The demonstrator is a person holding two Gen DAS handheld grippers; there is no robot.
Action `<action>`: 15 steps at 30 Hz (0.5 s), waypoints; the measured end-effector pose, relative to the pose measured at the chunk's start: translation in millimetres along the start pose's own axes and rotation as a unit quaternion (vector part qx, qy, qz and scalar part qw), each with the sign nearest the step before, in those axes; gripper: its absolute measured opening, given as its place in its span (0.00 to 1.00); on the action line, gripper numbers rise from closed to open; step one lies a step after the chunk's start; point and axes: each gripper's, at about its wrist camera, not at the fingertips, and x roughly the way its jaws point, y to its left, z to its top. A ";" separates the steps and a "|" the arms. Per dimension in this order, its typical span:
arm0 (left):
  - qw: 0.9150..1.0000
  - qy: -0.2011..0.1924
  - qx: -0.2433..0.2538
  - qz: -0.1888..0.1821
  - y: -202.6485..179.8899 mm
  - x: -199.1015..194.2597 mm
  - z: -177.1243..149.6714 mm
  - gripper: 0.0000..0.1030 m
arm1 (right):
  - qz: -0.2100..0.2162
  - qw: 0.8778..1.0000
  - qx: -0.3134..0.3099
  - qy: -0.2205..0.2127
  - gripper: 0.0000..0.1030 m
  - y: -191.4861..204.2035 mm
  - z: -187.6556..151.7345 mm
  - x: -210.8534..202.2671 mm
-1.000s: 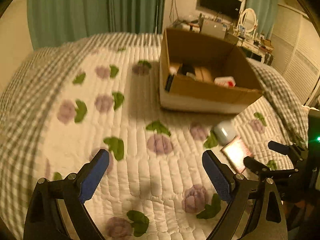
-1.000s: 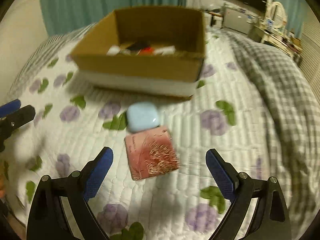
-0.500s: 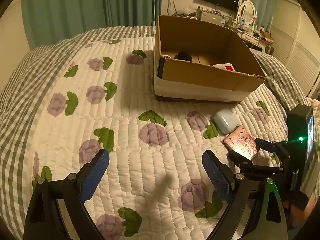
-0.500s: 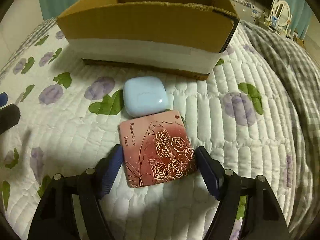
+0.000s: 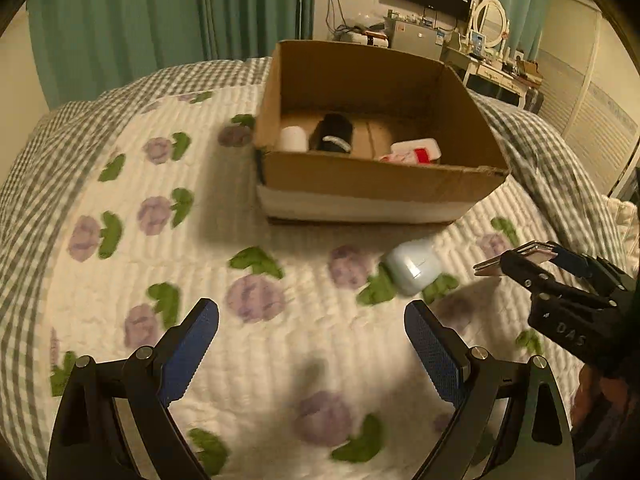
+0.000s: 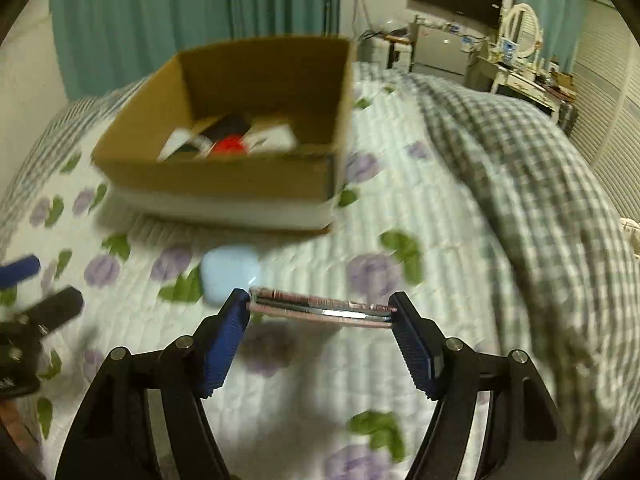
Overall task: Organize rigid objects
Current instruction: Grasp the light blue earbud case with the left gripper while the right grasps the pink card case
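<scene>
My right gripper (image 6: 320, 312) is shut on a flat pink rose-printed case (image 6: 320, 309), held level above the quilt; it also shows edge-on in the left wrist view (image 5: 516, 254). A pale blue rounded case (image 5: 414, 266) lies on the quilt just before the cardboard box (image 5: 376, 182), and shows in the right wrist view (image 6: 230, 274) just beyond my left fingertip. The box (image 6: 224, 182) holds several small items. My left gripper (image 5: 312, 344) is open and empty over the quilt, left of the blue case.
A floral quilt (image 5: 160, 240) covers the bed, with a grey checked blanket (image 6: 520, 168) on the right. Green curtains (image 5: 140, 32) hang behind. A dresser with a mirror (image 5: 490, 32) and a TV stands at the far right.
My right gripper closed on the pink case and lifted it off the quilt. The left gripper shifted a little; the box now looks nearer and more central.
</scene>
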 end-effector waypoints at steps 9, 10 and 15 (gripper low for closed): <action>0.999 0.043 0.006 0.006 -51.3 46.4 13.1 0.93 | 0.001 1.000 0.020 -0.001 0.69 -58.0 24.8 -2.5; 0.999 0.051 0.009 0.007 -56.5 53.1 13.5 0.93 | -0.001 1.000 0.024 0.002 0.69 -63.7 24.3 1.9; 0.997 0.072 0.027 0.009 -78.4 80.1 13.0 0.93 | 0.007 0.999 0.045 0.003 0.69 -73.6 19.1 15.2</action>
